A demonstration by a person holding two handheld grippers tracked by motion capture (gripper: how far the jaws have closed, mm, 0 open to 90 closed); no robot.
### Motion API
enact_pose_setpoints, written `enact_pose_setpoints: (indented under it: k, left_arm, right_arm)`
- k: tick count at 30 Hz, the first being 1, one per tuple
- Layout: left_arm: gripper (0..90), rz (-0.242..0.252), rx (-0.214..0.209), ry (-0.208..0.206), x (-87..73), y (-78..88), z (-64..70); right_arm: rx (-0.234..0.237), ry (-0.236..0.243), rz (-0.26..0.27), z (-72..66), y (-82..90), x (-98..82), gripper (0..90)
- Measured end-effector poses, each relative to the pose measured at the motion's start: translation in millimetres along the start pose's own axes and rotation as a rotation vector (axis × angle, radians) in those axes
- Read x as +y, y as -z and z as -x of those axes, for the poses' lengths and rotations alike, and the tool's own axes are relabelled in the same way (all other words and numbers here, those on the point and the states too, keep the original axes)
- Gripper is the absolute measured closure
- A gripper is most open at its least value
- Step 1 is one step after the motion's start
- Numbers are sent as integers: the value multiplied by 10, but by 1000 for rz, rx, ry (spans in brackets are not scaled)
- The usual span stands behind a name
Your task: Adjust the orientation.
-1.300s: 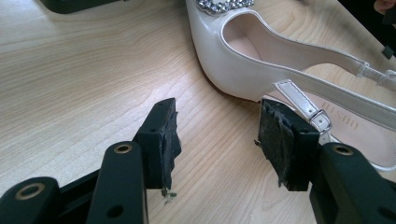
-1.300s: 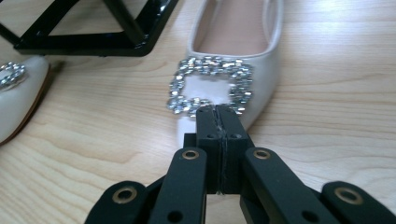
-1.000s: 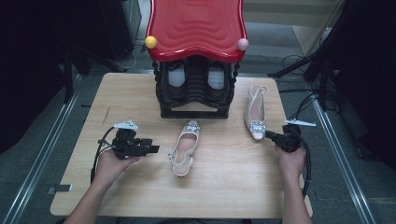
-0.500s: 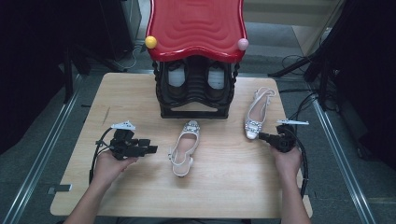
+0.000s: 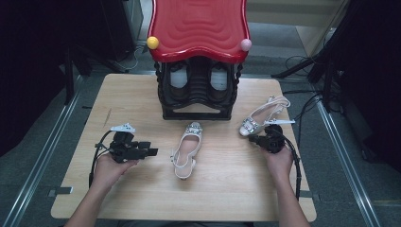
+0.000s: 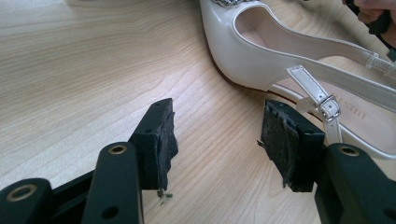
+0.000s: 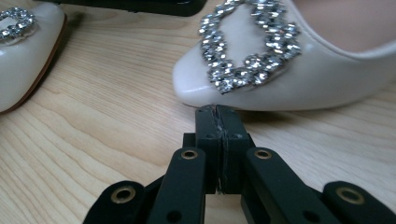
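Fingers (image 7: pixel 219 140) of the right gripper (image 5: pixel 259 140) are pressed flat together with nothing between them, their tips touching or just short of the toe of the right-hand shoe (image 7: pixel 280 70); which of the two I cannot tell. The left gripper (image 5: pixel 150 152) lies low over the table (image 5: pixel 142 99) with its pads (image 6: pixel 161 140) standing wide apart and empty, pointing toward the middle shoe (image 5: pixel 187 150), which lies just beyond them, not between them. The high view shows the layout: both pale slingback shoes lie on the light wooden tabletop, the middle one in front of a black rack (image 5: pixel 198 94) with a wavy, glossy red top (image 5: pixel 198 26), a yellow ball (image 5: pixel 152 42) and a pink ball (image 5: pixel 246 45) at its corners, the right-hand one angled near the table's right edge. The right gripper view adds what the high view blurs: a sparkling rhinestone buckle (image 7: pixel 250 49) on a smooth, squared cream toe, and a second buckled toe at the upper left, cut off by the frame. The left gripper view shows worn, ragged black padding on the jaw faces, a thin strap with a small metal buckle (image 6: pixel 329 105), and lettering on the insole too cropped to read. Whatever stands on the rack's shelves is in shadow and hard to make out.
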State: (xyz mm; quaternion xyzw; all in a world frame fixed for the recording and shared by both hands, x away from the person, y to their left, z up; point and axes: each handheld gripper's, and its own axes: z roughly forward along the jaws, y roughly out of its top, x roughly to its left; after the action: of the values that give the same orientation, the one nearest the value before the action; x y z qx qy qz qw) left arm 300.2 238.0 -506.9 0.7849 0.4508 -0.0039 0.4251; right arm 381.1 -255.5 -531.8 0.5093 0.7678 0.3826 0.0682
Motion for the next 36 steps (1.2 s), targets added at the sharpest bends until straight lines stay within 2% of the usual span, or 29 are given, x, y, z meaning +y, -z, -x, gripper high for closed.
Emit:
enact_pose_setpoints:
  k: [4, 7, 10, 13, 17, 21, 23, 24, 27, 28, 30, 32, 35, 36]
  left_arm:
    - [447, 8, 10, 11, -51, 36, -3]
    - [446, 11, 13, 16, -85, 73, -17]
    - [446, 20, 21, 23, -121, 110, -23]
    - [447, 21, 27, 27, -150, 135, -24]
    - [447, 18, 34, 29, -187, 152, -11]
    - [447, 26, 45, 33, -221, 187, -12]
    - [447, 26, 49, 32, -234, 208, -23]
    - [446, 27, 49, 40, -241, 213, -21]
    - [446, 30, 52, 44, -251, 223, -23]
    - [447, 28, 52, 43, -252, 225, -24]
    - [447, 29, 52, 42, -251, 221, -23]
    - [446, 20, 49, 35, -249, 210, -25]
    - [445, 14, 52, 34, -249, 193, -17]
    - [445, 13, 53, 31, -249, 192, -16]
  right_arm:
    - [23, 11, -7, -62, -71, 61, 896]
    - [24, 17, 8, -69, -13, 140, 900]
    - [-8, 33, 52, -61, 110, 218, 900]
    - [-28, 9, 96, 2, 215, 287, 900]
    - [-65, -13, 118, 133, 222, 381, 900]
    - [-109, -9, 137, 208, 178, 447, 900]
    - [-149, -3, 134, 233, 158, 467, 900]
    - [-153, -8, 127, 252, 141, 470, 900]
    - [-146, -26, 89, 278, 79, 459, 900]
    - [-143, -19, 77, 272, 55, 457, 900]
    - [-158, -5, 78, 245, 37, 460, 900]
    - [-156, -11, 81, 227, 28, 463, 900]
    - [-127, -24, 70, 199, 9, 466, 900]
    - [-125, -13, 68, 178, 0, 468, 900]
